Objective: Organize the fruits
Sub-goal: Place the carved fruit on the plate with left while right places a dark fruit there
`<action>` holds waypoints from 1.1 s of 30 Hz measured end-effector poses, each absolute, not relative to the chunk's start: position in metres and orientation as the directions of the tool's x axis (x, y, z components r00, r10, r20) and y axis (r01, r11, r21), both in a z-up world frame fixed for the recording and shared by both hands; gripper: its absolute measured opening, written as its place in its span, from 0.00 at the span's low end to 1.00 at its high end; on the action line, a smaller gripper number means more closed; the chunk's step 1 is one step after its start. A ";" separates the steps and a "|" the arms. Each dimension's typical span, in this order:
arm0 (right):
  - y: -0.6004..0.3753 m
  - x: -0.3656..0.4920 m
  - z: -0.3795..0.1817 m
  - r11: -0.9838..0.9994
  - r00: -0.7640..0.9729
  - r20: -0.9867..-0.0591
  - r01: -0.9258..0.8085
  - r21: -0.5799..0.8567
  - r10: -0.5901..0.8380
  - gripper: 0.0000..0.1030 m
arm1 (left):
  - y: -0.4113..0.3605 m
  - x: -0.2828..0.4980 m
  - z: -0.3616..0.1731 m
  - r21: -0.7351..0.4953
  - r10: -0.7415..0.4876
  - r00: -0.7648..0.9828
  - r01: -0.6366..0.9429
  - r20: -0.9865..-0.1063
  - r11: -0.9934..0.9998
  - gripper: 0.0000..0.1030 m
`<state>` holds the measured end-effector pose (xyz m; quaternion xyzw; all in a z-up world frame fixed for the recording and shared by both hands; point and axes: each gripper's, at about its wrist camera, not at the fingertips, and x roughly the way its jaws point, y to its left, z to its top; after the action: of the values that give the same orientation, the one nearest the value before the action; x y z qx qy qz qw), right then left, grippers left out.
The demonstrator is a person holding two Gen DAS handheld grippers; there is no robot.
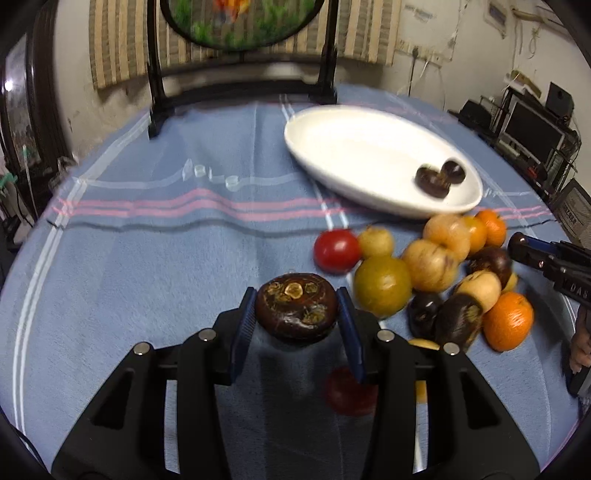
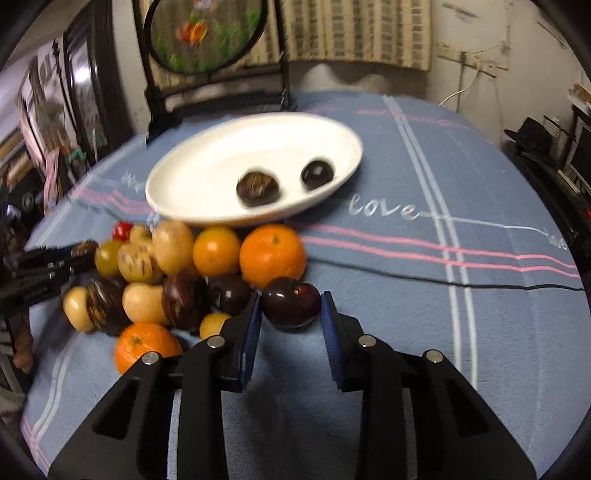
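I see my left hand-held gripper (image 1: 296,306) clamped on a brown mangosteen (image 1: 296,302) above bare blue cloth; my right hand-held gripper (image 2: 290,308) pinches a dark plum (image 2: 290,303) beside the fruit pile (image 2: 177,273). The white plate (image 2: 207,177), holding two dark fruits, sits behind the pile on the table (image 2: 461,295); open room lies right.

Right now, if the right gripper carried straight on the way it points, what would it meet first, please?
Probably the white plate, near the two dark fruits on it; the right gripper holds a dark plum, and depth is unclear.

A blue striped cloth (image 1: 147,258) covers the bench, with a round painted screen (image 1: 240,22) in a dark stand at twelve o'clock and striped curtains (image 2: 354,33) behind.
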<state>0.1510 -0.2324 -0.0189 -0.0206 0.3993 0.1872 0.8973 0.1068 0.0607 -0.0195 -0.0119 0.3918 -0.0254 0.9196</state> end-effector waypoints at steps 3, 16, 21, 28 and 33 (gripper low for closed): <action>-0.246 0.151 -0.009 0.935 0.638 -0.695 -0.319 0.152 0.331 0.31 | 0.059 0.105 -0.004 -0.046 -0.052 0.727 0.029 -0.685 0.999 0.42; -0.226 0.254 0.036 0.907 0.619 -0.663 -0.278 0.315 0.420 0.32 | 0.014 0.220 0.031 -0.056 -0.058 0.722 0.027 -0.689 0.998 0.43; -0.197 0.292 0.007 0.906 0.551 -0.719 -0.287 0.312 0.423 0.32 | 0.010 0.250 0.006 -0.029 -0.040 0.672 0.027 -0.739 0.999 0.43; -0.190 0.312 0.001 0.919 0.543 -0.744 -0.287 0.271 0.389 0.71 | 0.017 0.261 0.002 -0.033 -0.043 0.674 0.027 -0.737 0.999 0.64; -0.199 0.306 0.014 0.926 0.613 -0.695 -0.273 0.261 0.377 0.79 | 0.018 0.257 0.007 -0.019 -0.027 0.691 0.019 -0.722 1.000 0.68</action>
<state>0.3064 -0.1993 0.0138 0.0646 0.4008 0.1814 0.8957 0.2573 0.0183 0.0066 -0.0052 0.3928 -0.0123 0.9195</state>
